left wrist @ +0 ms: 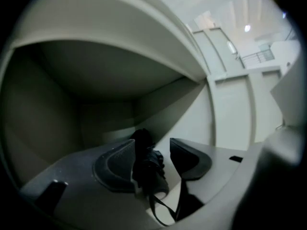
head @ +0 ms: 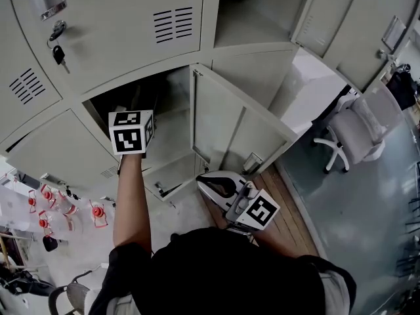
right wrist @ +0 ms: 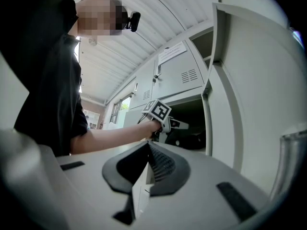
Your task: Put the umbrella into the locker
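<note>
The black folded umbrella (left wrist: 144, 164) sits between the jaws of my left gripper (left wrist: 151, 159), its strap (left wrist: 160, 210) hanging down toward the camera. It rests against the left pad (left wrist: 115, 164), and a thin light gap separates it from the right pad (left wrist: 189, 159), so the jaws stand open around it. In the head view my left gripper (head: 139, 107) reaches into the dark open locker compartment (head: 174, 87), its marker cube at the opening. My right gripper (head: 220, 186) hangs low beside the open locker door (head: 223, 123), its jaws shut on nothing (right wrist: 148, 164).
The open door (right wrist: 240, 104) stands just right of the compartment. A key (head: 58, 52) hangs from the closed locker at upper left. Another compartment (head: 262, 12) stands open higher up. A white office chair (head: 354, 136) is at the right, and red items (head: 49, 195) lie on the floor at the left.
</note>
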Demonstrator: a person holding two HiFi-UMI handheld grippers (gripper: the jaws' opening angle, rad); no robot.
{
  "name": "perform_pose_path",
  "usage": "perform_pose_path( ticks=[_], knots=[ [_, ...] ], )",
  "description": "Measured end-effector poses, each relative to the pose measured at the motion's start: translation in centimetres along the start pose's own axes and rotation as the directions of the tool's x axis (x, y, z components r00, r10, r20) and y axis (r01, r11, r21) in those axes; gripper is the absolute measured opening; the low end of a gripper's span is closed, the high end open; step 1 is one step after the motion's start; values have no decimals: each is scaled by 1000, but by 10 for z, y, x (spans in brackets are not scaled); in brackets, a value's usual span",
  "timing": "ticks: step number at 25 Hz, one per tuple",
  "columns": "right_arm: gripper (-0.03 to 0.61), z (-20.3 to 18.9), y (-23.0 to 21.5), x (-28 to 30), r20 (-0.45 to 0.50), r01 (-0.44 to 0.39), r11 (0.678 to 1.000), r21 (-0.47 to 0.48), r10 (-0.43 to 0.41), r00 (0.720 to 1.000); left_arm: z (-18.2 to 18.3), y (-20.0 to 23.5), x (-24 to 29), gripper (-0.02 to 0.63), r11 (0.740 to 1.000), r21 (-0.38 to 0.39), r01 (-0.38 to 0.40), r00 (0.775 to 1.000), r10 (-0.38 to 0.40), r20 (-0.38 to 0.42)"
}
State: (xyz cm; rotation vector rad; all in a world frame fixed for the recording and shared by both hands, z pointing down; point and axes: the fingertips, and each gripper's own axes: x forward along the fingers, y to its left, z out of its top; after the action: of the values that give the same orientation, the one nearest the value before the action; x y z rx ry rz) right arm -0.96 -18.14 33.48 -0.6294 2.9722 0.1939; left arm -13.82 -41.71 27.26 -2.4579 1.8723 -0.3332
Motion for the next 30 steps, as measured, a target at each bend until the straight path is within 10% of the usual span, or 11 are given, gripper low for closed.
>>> perform_pose_path(
  ticks=[24, 30],
  knots=[
    [12, -11, 31, 48, -10, -147, 989, 32, 147, 989, 6, -41, -181, 35, 988, 0, 158, 895, -143, 421],
    [12, -16, 40, 56, -14, -177, 982, 63, 178, 984, -38, -45, -200, 25, 981, -79, 179, 927, -142, 347]
  ],
)
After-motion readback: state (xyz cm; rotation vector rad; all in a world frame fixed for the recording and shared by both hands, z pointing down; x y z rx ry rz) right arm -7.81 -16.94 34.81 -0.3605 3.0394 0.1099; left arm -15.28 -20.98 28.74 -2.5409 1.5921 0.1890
